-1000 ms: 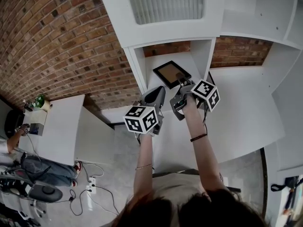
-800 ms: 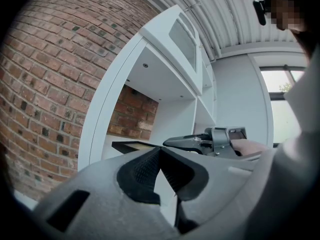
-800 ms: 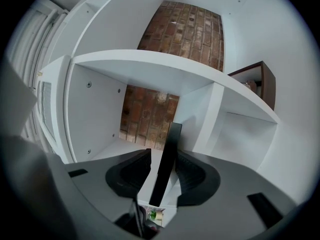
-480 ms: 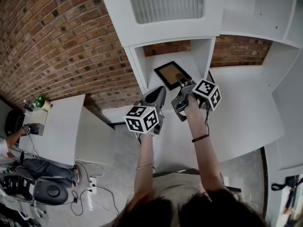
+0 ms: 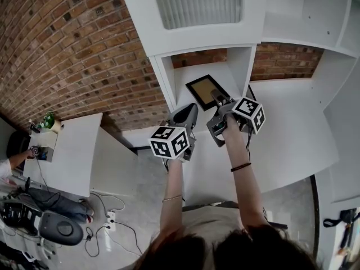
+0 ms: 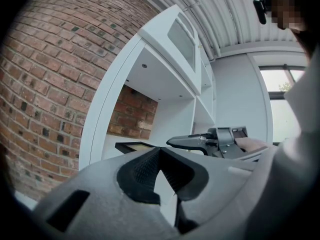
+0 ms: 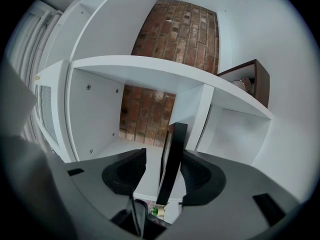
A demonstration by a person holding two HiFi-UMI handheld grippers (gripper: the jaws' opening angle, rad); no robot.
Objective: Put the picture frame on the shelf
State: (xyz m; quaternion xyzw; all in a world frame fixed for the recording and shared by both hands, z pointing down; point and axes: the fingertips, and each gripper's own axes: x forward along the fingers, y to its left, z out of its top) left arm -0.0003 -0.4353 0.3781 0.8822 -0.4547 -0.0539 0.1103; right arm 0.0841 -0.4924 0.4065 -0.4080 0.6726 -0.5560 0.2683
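Right gripper (image 5: pixel 218 99) jaws opening, picture frame (image 5: pixel 203 89) between them, inside shelf (image 5: pixel 235 72) compartment; left gripper (image 5: pixel 188 110) clenched, empty.

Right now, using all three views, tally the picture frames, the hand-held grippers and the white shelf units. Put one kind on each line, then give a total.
picture frame: 1
grippers: 2 (left gripper, jaws shut and empty; right gripper, jaws opening with the frame between them)
white shelf unit: 1
Total: 4
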